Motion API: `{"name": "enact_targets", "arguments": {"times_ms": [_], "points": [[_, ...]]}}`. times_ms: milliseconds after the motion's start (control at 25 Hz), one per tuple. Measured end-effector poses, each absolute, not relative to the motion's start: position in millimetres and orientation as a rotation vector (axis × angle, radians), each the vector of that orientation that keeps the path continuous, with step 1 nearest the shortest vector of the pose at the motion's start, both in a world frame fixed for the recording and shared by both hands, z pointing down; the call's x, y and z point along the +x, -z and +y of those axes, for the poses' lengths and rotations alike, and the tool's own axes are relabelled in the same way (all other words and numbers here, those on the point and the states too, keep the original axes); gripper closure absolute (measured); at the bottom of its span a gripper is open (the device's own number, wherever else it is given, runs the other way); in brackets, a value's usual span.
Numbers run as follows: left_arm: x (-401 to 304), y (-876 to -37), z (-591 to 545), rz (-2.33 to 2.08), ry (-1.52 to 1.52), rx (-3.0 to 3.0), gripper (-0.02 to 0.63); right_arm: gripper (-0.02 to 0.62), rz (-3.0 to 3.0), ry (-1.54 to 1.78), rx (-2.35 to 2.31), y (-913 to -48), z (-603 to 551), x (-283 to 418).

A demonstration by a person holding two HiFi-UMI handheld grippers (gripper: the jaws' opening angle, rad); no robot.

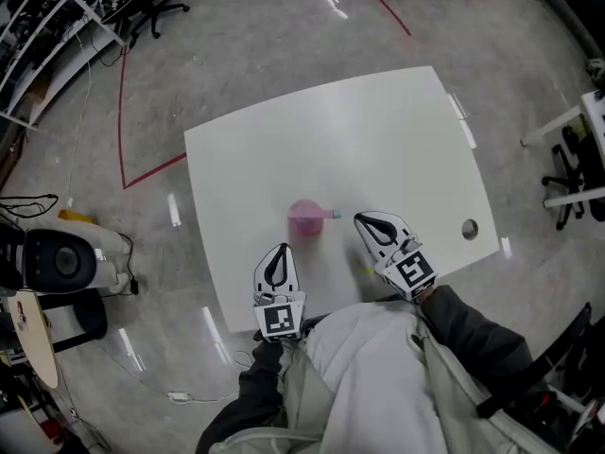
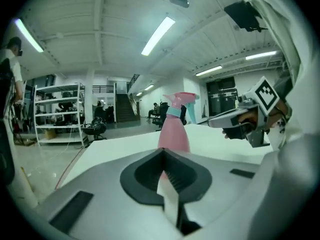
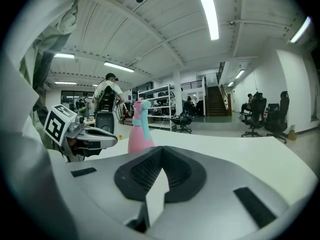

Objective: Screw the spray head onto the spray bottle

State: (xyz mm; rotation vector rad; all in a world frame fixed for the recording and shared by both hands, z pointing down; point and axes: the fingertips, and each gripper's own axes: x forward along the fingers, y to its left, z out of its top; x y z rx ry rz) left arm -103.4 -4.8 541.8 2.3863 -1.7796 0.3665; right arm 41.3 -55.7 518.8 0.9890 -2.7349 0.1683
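The pink spray bottle [image 1: 305, 218] stands upright on the white surface [image 1: 378, 140], near its near edge, just beyond and between the two tools. The spray head [image 2: 181, 101] already sits on its neck; whether it is threaded tight I cannot tell. The left tool [image 1: 280, 253] and right tool [image 1: 367, 223] are both fully closed and hold nothing. The bottle looks like thin, smooth plastic, probably light and easy to tip, with a tapered body that could slide out of a pinch. The best hold is probably low on the wide body, with the other tool turning the head at its teal collar [image 2: 173, 112].
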Motion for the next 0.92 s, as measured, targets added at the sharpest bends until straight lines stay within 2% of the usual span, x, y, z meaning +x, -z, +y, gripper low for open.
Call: {"name": "enact_targets", "arguments": {"times_ms": [320, 920], "points": [[-118, -533, -8, -1.897, -0.335, 2.28, 0.604, 0.6, -2.759, -0.153, 0.881, -528, -57, 19], [-99, -540, -4, -1.917, -0.37, 2.235, 0.603, 0.6, -2.774, -0.171, 0.803, -535, -56, 28]]}}
